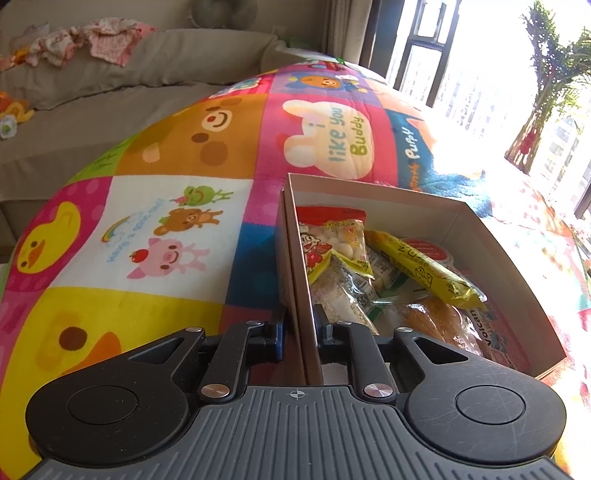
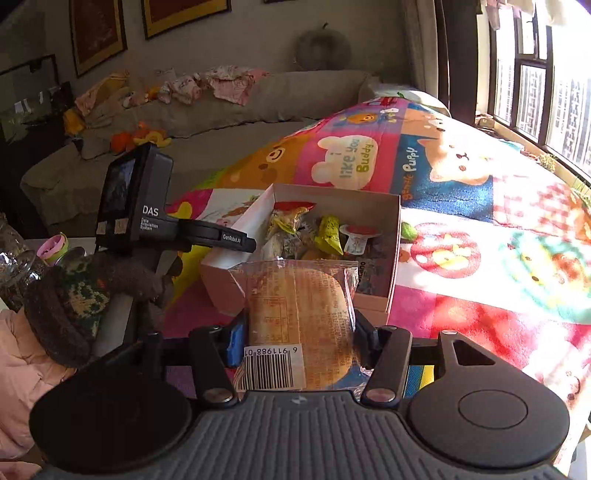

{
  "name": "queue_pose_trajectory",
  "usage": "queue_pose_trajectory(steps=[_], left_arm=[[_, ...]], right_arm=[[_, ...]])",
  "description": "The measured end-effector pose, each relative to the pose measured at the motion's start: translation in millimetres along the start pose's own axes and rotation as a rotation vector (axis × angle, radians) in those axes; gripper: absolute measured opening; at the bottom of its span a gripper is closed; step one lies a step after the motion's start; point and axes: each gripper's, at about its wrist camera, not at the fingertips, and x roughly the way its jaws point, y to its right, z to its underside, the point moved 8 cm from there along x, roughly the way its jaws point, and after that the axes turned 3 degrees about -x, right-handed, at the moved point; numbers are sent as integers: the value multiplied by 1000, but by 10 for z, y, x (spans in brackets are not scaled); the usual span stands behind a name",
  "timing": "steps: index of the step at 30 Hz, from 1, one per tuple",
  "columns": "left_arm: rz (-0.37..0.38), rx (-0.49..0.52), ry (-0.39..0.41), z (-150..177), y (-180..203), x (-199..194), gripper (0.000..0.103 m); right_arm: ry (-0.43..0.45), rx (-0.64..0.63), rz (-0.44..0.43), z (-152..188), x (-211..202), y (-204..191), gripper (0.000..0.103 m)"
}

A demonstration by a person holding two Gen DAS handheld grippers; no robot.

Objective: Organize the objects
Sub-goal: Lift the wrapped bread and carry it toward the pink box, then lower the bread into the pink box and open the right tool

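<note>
Cardboard box [image 1: 424, 206] of snacks on a cartoon blanket [image 1: 147, 206]

Left tool [image 1: 299, 328] pinches the box's thin wall. Right tool [image 2: 299, 332] clamps a crinkly clear-wrapped bun [image 2: 299, 314] just before the box; the bun hides the near wall.

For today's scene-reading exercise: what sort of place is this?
Probably a home living room: a sofa strewn with clothes, framed pictures on the wall, and a cartoon blanket.
</note>
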Motion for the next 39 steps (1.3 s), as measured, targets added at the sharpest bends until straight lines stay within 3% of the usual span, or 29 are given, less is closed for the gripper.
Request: queue_pose_trajectory(steps=[3, 8, 11, 15, 17, 31, 35, 39], left_arm=[[4, -4, 1, -1, -1, 0, 18], [24, -10, -1, -7, -16, 1, 19], [36, -12, -3, -8, -25, -1, 19], [43, -23, 0, -10, -38, 3, 20], [44, -26, 1, -13, -40, 6, 20], [64, -36, 6, -8, -34, -1, 21], [65, -40, 6, -11, -41, 7, 21], [65, -43, 5, -13, -41, 9, 21]], right_arm=[[31, -30, 28, -293, 177, -6, 55], [7, -15, 65, -675, 812, 81, 55], [-38, 54, 82, -767, 1183, 244, 55], [-96, 73, 203, -723, 1621, 572, 55], [-131, 94, 218, -649, 1726, 680, 55], [-160, 103, 206, -446, 1807, 745, 57], [-163, 130, 175, -416, 1731, 692, 68], [-109, 89, 189, -420, 1529, 618, 69]])
